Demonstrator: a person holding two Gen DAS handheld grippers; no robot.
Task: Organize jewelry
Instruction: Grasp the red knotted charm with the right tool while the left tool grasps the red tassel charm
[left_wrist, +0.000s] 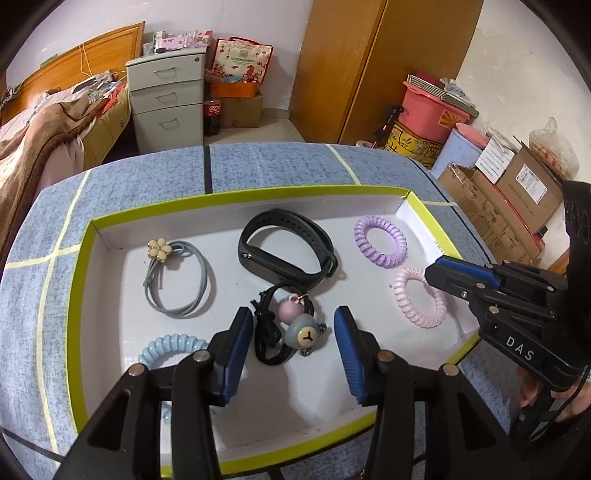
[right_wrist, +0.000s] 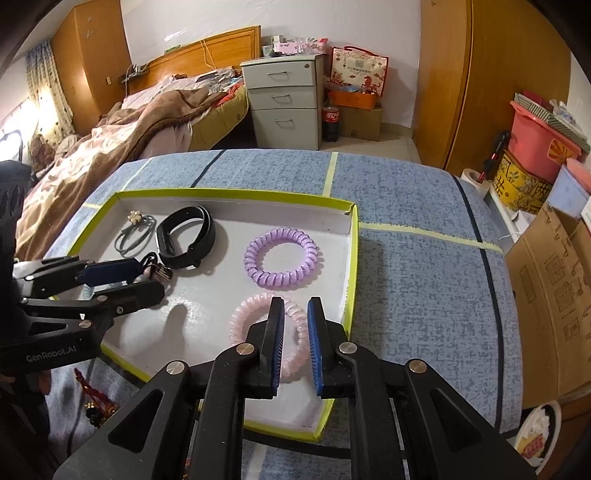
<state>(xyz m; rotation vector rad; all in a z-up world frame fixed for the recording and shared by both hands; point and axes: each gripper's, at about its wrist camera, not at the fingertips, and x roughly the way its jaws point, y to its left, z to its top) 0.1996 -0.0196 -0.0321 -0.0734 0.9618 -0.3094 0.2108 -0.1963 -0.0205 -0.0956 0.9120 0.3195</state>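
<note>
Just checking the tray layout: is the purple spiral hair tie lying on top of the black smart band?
No, the purple spiral hair tie lies flat on the tray floor, apart from the black smart band.

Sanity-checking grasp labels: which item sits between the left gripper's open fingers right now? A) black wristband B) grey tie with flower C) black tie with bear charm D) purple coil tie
C: in the left wrist view the left gripper stands open around the black tie with bear charm, inside the tray.
</note>
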